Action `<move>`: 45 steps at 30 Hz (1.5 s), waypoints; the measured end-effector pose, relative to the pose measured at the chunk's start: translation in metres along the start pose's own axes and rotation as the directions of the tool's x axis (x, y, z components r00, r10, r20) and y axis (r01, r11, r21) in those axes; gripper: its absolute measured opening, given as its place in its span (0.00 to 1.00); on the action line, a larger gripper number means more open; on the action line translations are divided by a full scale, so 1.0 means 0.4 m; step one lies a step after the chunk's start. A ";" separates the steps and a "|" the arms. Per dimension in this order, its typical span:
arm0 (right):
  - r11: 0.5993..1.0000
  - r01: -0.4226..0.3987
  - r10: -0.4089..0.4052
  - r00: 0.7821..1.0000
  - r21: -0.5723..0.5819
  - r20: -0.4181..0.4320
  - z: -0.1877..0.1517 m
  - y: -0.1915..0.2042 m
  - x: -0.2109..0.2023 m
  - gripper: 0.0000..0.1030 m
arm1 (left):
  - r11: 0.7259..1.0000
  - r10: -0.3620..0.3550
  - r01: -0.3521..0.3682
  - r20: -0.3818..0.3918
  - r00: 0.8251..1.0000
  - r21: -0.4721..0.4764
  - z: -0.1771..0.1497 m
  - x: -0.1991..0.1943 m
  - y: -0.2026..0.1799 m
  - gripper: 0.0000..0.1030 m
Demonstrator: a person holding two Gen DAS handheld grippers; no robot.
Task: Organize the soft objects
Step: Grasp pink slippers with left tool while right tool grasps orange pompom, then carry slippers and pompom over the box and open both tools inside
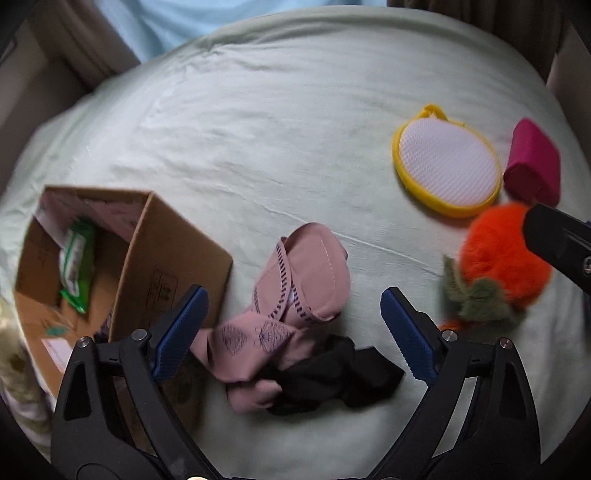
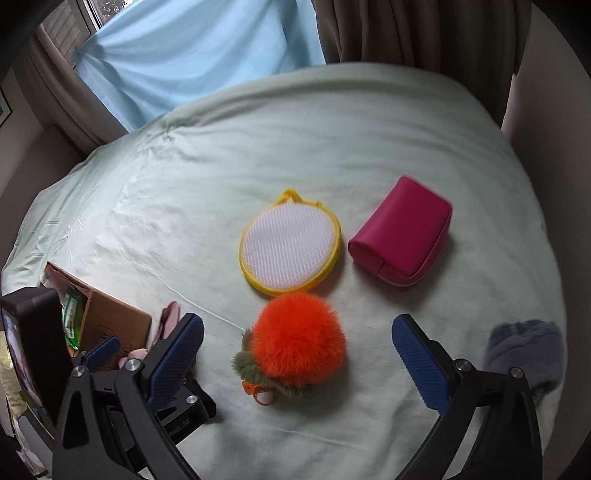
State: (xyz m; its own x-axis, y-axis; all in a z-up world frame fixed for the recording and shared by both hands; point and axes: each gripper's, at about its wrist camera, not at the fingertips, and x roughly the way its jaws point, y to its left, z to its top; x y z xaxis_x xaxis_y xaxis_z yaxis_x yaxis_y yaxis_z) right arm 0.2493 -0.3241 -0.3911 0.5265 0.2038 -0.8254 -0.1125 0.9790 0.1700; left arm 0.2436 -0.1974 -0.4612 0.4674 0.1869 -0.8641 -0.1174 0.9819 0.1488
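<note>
Box left of garments; pompom before pouch.

Soft, dim daylight comes from the window at eleven o'clock, casting faint shadows on the bed. Fisheye bending curves the edges, corners go black, and motion blur smears the cardboard box and orange pompom.

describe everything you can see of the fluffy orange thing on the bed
The fluffy orange pompom is a round ball of long bright fur, like a plush fruit, with an olive-green felt-like leafy collar at its lower left and a small orange clip with a pale bead below. It lies loose on the pale green bedsheet, just in front of the yellow-rimmed mesh pouch, close to or just touching its rim. It sits ahead between the right gripper's open jaws, untouched by either.
</note>
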 end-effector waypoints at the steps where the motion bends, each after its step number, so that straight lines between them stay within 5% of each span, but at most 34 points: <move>1: 1.000 0.001 -0.001 1.000 0.003 -0.008 -0.003 -0.001 0.014 0.99 | 1.000 -0.007 0.007 0.009 1.000 0.014 0.002 0.003 -0.007 0.91; 6: 1.000 -0.007 0.008 0.999 0.017 -0.046 -0.009 -0.009 0.076 0.98 | 0.999 -0.033 0.034 -0.066 0.997 0.007 0.008 0.061 -0.016 0.74; 13: 1.000 -0.015 0.017 0.996 0.021 -0.083 -0.018 -0.011 0.126 0.94 | 0.997 -0.075 0.071 -0.084 0.994 -0.043 0.003 0.095 0.017 0.67; 18: 1.000 -0.003 0.004 0.992 0.005 -0.128 -0.038 0.003 0.164 0.66 | 0.993 -0.106 0.100 -0.099 0.989 -0.065 0.000 0.092 0.050 0.35; 23: 0.995 0.079 -0.084 0.990 -0.053 -0.112 -0.052 0.020 0.163 0.40 | 0.987 -0.136 0.125 -0.118 0.984 -0.098 0.008 0.099 0.094 0.19; 34: 0.996 0.089 -0.089 0.995 -0.014 -0.052 -0.043 0.020 0.075 0.33 | 0.979 -0.187 0.182 -0.052 0.981 -0.087 0.032 0.000 0.116 0.17; 45: 0.993 0.112 -0.115 0.991 0.044 0.072 -0.026 0.039 -0.143 0.33 | 0.965 -0.252 0.256 0.078 0.965 -0.052 0.066 -0.237 0.146 0.17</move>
State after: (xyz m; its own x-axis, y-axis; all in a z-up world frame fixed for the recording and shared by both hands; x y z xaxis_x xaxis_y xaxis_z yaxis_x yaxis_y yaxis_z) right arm 0.2086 -0.3206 -0.3468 0.5954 0.0894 -0.7984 -0.0154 0.9949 0.0998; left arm 0.2154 -0.1571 -0.3579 0.5489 -0.0644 -0.8334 -0.0388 0.9940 -0.1023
